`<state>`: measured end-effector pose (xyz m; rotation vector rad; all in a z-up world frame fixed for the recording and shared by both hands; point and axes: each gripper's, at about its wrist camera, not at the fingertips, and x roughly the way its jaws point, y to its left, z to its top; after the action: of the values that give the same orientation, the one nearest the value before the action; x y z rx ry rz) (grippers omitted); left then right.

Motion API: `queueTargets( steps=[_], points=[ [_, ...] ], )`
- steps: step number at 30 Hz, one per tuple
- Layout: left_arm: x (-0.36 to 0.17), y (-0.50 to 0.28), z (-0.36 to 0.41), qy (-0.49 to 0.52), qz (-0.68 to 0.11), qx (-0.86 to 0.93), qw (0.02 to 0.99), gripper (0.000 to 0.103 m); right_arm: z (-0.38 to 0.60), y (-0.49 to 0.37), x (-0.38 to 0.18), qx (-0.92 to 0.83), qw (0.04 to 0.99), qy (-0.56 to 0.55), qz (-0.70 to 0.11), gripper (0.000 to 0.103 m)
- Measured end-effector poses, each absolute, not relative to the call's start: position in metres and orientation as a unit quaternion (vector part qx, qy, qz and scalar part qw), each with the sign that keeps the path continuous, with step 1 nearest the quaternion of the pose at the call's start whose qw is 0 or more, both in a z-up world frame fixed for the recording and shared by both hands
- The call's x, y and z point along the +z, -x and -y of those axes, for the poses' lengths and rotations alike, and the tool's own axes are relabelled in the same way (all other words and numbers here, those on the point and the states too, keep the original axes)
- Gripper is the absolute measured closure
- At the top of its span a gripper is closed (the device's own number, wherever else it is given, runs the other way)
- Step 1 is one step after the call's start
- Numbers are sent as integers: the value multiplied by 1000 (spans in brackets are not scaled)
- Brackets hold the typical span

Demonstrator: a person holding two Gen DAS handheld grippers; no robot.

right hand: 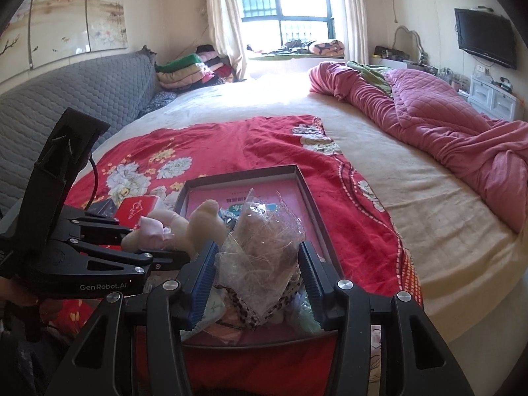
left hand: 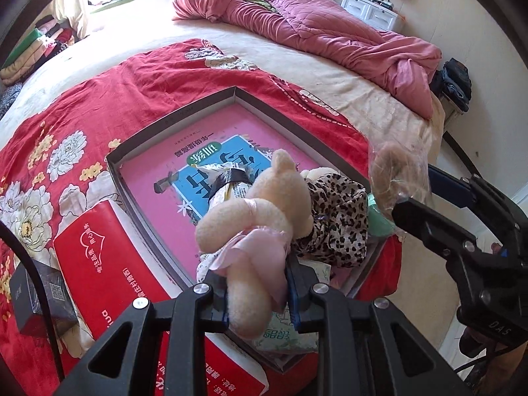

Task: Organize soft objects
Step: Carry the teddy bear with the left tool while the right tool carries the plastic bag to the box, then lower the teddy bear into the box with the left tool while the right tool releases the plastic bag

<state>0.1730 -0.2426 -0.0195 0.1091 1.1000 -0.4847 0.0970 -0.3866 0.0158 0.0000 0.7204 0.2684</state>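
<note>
Left gripper (left hand: 257, 300) pinches a fuzzy cream teddy bear (left hand: 260, 211) over a shallow rectangular cardboard box (left hand: 184, 112) on the red floral blanket (left hand: 99, 105); right gripper (right hand: 257, 280) clamps a crinkled clear-plastic-wrapped plush (right hand: 260, 244) just right.

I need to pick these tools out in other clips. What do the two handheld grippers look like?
Both are black plastic with triangular cut-outs, silver round bolts and ribbed blue pads on the fingers. The left gripper has white "GenRobot.AI" lettering on its body, a black block mounted on top and a black cable. The right gripper shows "DAS" embossed on its side.
</note>
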Motion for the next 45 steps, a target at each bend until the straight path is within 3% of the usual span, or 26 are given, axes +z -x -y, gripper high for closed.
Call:
queueTargets(
  steps=[25,36,45],
  points=[
    [-31,-190,237,-36,-531,-224,817,76,355,-133,-29,136,910,74,-385,48],
    [-32,-193,235,-26,-536,-224,814,75,345,-124,-30,150,911,102,-371,33],
    [-32,-194,234,-21,-537,-225,813,74,356,-116,-19,132,920,92,-358,29]
  ],
)
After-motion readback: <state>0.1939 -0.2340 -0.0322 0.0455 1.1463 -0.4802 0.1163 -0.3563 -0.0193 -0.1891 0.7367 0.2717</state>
